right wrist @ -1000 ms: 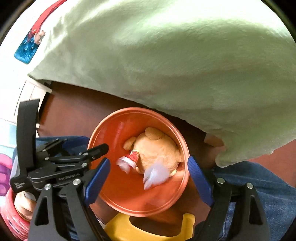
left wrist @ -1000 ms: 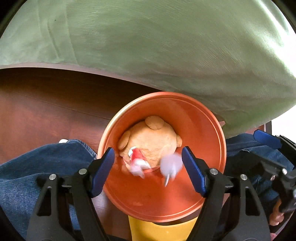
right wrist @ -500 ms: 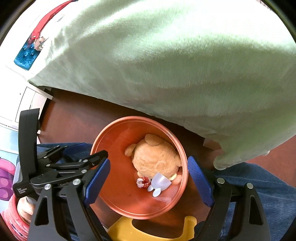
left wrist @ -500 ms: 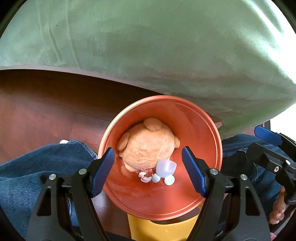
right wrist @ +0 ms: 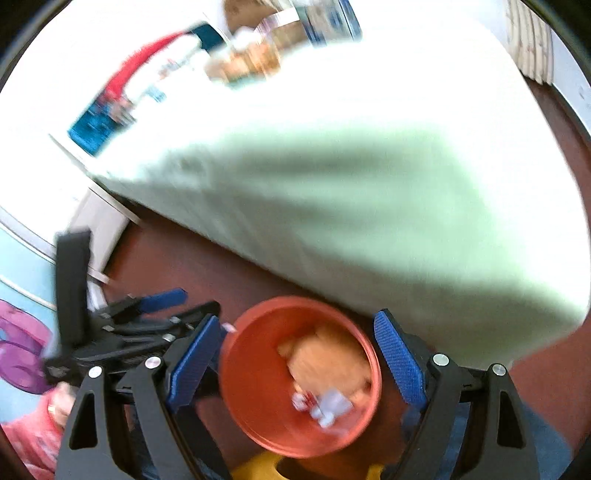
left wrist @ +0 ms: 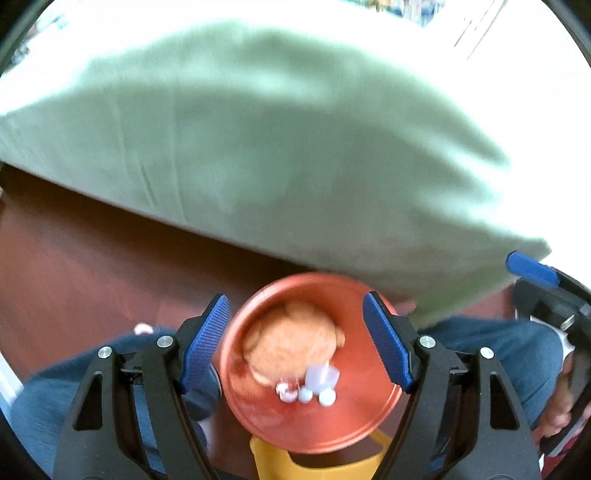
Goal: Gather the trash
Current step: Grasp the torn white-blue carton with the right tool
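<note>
Trash scraps (left wrist: pixel 308 387) now settled in orange bin (left wrist: pixel 369 413) beside plush; left gripper (left wrist: pixel 295 347) and right gripper (right wrist: pixel 295 358) both wide open, empty, pulling back; drop done.

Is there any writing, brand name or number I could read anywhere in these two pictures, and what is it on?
None can be read.
Packages at the top of the right view: printing blurred past reading.
Blue item at upper left: blurred, no legible text.
Left gripper's body: any marking smeared.
Orange bin: no label visible.

orange bin (left wrist: pixel 373 424) open-topped, green cushion (left wrist: pixel 277 147) overhanging behind
</note>
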Demonstrator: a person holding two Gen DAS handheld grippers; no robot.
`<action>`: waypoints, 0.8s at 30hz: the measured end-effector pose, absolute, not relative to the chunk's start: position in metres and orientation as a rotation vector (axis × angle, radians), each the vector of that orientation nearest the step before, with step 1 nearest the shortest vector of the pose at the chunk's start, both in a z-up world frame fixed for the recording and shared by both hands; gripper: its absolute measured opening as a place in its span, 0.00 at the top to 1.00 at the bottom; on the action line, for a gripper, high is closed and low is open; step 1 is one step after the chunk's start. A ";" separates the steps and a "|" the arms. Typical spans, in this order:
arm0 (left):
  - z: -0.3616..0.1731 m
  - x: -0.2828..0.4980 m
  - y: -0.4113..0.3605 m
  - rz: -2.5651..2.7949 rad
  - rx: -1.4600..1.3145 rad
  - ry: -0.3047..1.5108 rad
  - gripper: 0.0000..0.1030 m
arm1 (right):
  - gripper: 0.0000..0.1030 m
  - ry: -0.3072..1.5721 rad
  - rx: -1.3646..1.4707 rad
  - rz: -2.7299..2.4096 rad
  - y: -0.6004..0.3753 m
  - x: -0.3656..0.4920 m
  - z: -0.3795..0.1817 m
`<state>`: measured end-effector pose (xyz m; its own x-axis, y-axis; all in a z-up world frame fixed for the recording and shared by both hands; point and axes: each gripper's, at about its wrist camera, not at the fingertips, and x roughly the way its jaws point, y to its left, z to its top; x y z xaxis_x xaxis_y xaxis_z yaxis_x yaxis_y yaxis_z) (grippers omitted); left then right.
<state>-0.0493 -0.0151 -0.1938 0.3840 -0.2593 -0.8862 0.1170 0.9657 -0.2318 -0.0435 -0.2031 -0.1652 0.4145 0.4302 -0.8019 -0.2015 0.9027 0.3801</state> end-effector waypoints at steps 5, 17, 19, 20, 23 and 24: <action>-0.155 -0.044 -0.005 -0.212 -0.145 1.026 0.21 | 0.12 0.910 0.242 0.352 -0.215 -0.005 -0.112; -0.136 -0.037 0.007 -0.179 -0.167 0.956 0.21 | 0.05 0.688 0.163 0.137 -0.195 0.141 -0.056; -0.131 -0.034 0.012 -0.174 -0.176 0.944 0.21 | 0.05 0.709 0.144 0.101 -0.188 0.165 -0.061; -0.130 -0.033 0.013 -0.170 -0.178 0.940 0.21 | 0.05 0.726 0.132 0.085 -0.185 0.178 -0.065; -0.120 -0.027 0.018 -0.159 -0.187 0.916 0.21 | 0.05 0.779 0.101 0.029 -0.178 0.209 -0.080; -0.118 -0.026 0.020 -0.155 -0.189 0.910 0.21 | 0.06 0.791 0.095 0.014 -0.177 0.215 -0.085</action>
